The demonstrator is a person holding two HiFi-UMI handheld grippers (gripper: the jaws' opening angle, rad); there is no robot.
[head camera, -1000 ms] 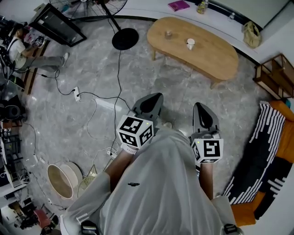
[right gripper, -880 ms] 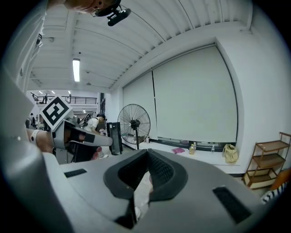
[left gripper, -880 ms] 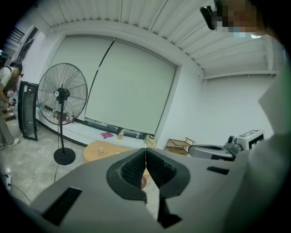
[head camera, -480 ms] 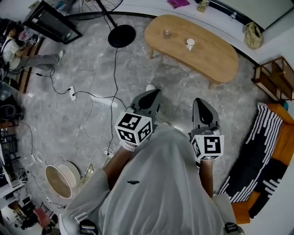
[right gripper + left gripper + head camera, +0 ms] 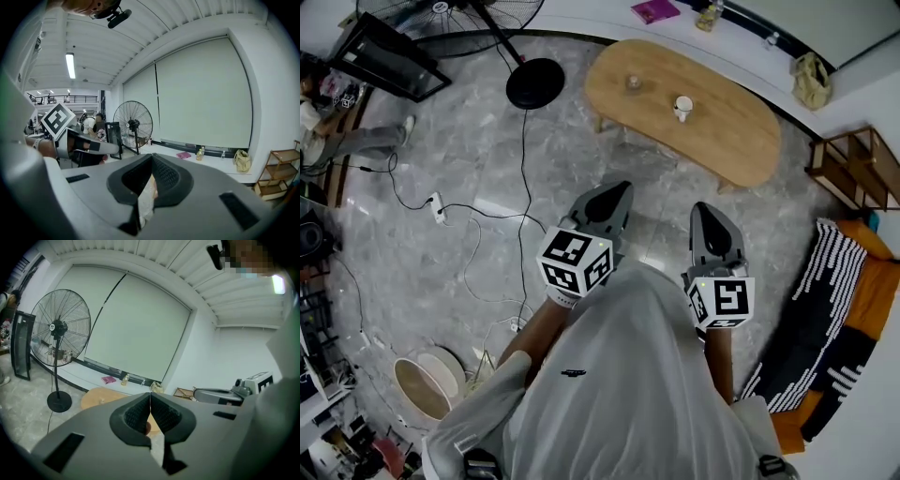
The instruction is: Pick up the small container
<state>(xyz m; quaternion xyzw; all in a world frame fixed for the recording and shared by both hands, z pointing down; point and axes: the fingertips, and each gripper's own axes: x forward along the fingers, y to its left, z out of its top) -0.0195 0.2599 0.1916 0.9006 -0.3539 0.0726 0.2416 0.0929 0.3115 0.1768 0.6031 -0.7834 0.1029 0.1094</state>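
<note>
A long wooden table (image 5: 731, 131) stands well ahead, with the small container (image 5: 682, 108) near the middle of its surface and another small thing (image 5: 633, 82) toward its left end, easily mistaken for it. The left gripper (image 5: 150, 393) and right gripper (image 5: 151, 154) are both pinched closed and empty. Unless one spreads first, it would likely topple the container.

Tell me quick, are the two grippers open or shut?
Left gripper: shut, holding nothing.
Right gripper: shut, holding nothing.
</note>
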